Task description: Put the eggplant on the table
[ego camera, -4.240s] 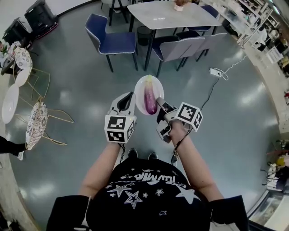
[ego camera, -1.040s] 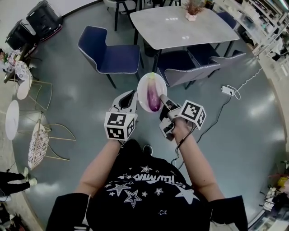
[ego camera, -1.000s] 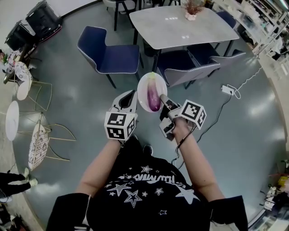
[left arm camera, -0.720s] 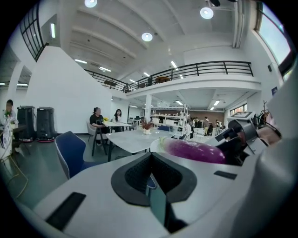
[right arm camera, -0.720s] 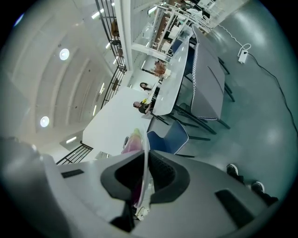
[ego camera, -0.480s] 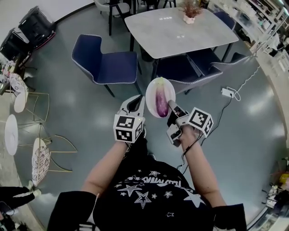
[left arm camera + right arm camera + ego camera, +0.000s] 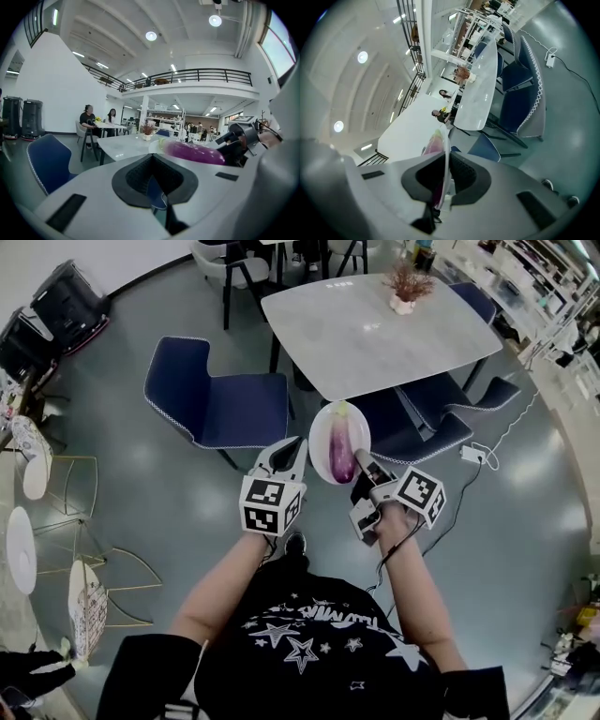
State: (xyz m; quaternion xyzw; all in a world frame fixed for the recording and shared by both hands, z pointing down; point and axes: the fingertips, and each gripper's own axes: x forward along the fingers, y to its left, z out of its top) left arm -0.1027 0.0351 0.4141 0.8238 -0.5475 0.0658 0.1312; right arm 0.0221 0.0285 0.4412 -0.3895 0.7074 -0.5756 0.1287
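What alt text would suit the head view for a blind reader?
From above: a person's right gripper clamps the rim of a white plate bearing a purple eggplant, near a grey table. The left gripper, shut, holds nothing.

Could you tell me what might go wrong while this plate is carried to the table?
The eggplant lies loose on the plate, which the right gripper pinches at one rim only; a tilt could roll it onto the floor. The left gripper holds nothing. The chair tucked under the table could be bumped.
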